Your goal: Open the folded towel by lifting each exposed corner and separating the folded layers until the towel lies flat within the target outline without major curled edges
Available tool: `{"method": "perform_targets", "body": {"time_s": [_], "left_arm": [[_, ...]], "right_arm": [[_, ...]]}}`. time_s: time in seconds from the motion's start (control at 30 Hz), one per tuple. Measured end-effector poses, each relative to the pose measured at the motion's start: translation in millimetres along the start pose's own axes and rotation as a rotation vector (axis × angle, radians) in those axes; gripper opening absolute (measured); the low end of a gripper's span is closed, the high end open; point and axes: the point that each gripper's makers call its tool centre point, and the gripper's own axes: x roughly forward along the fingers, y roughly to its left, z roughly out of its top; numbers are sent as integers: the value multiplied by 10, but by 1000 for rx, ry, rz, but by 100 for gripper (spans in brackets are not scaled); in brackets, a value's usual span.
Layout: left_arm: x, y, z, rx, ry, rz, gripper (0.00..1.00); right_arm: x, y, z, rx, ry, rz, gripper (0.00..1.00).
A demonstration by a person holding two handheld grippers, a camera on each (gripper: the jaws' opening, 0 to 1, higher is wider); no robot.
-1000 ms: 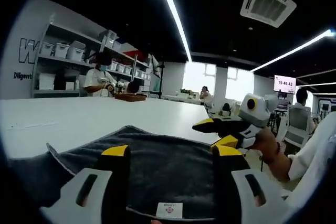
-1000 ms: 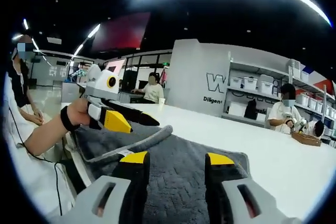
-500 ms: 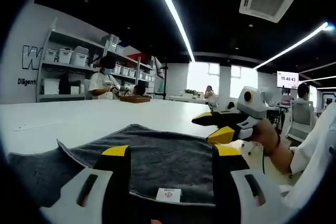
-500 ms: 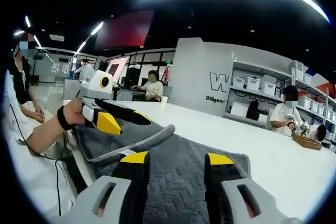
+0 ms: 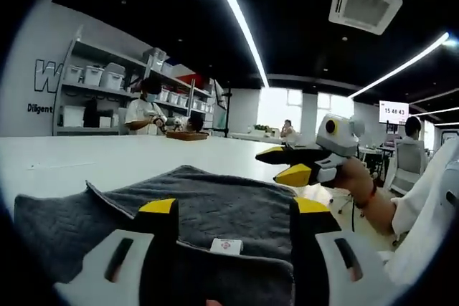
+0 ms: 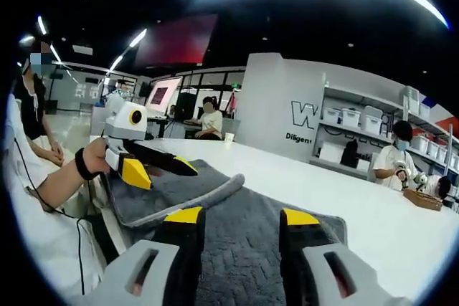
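The towel (image 5: 215, 213) has risen nearer the left claw (image 5: 233, 209).

A large dark "W" with small lettering beginning "Diligen" under it stands on the grey wall (image 6: 276, 116) beside the shelves, a wall screen (image 5: 393, 112) shows digits reading roughly "15:48", and the towel's small white label (image 5: 226, 246) is too blurred to read.

Dk grey towel (image 5: 215, 209), partly folded, on table
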Motion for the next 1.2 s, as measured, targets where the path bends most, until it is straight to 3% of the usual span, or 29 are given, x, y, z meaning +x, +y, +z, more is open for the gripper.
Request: {"method": "perform_targets", "body": {"time_s": [0.2, 0.37, 0.73, 1.2], "left_arm": [[-92, 24, -16, 2, -4, 23, 61], [-201, 35, -104, 45, 38, 70, 60], [-291, -75, -63, 68, 24, 62, 60], [-376, -51, -76, 93, 41, 93, 60]], "right_arm": [[54, 37, -21, 16, -3, 16, 37], [84, 62, -50, 16, 9, 22, 37], [109, 100, -14, 8, 4, 37, 37], [214, 182, 9, 8, 3, 66, 36]]}}
